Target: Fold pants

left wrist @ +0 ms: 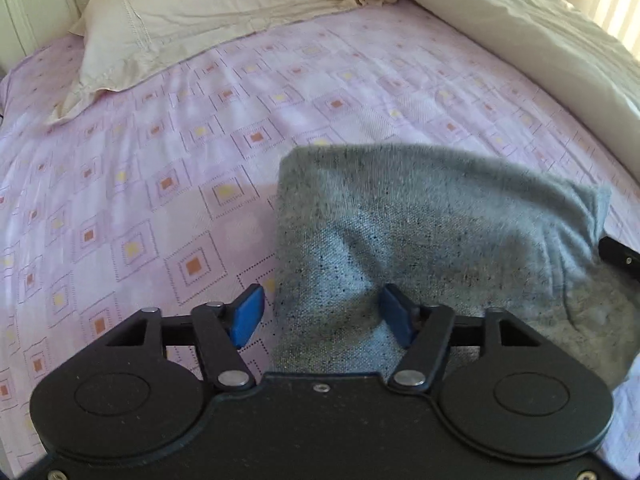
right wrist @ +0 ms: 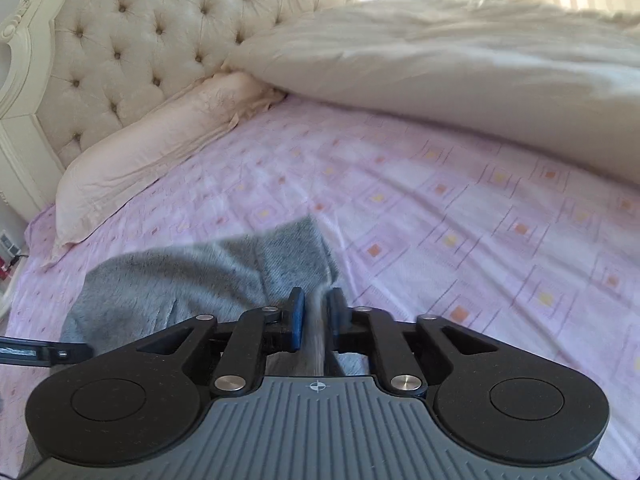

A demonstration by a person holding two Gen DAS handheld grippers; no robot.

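1. Jaws of the left gripper stand spread wide; the blue pad on one side is clear of the cloth over the sheet, the other pad presses against a raised ridge of the grey pants, and nothing is pinched between them.
2. Jaws of the right gripper are pressed nearly together, pinching a thin fold of the grey pants that runs up between the two blue pads.
3. Seen from the left wrist, the pants lie bunched on the pink patterned sheet, toward the near edge of the bed, with their far edge lifted and blurred.
4. Seen from the right wrist, the cloth spreads leftward from the pinched fold across the pink patterned sheet, its far corner blurred.
5. A cream pillow lies at the head of the bed, and a cream duvet is heaped along the far side edge.
6. From the right wrist, the pillow rests against a tufted headboard, with the duvet touching its end.
7. Part of the other gripper's black frame shows at the left edge of the right wrist view, just beside the pants.
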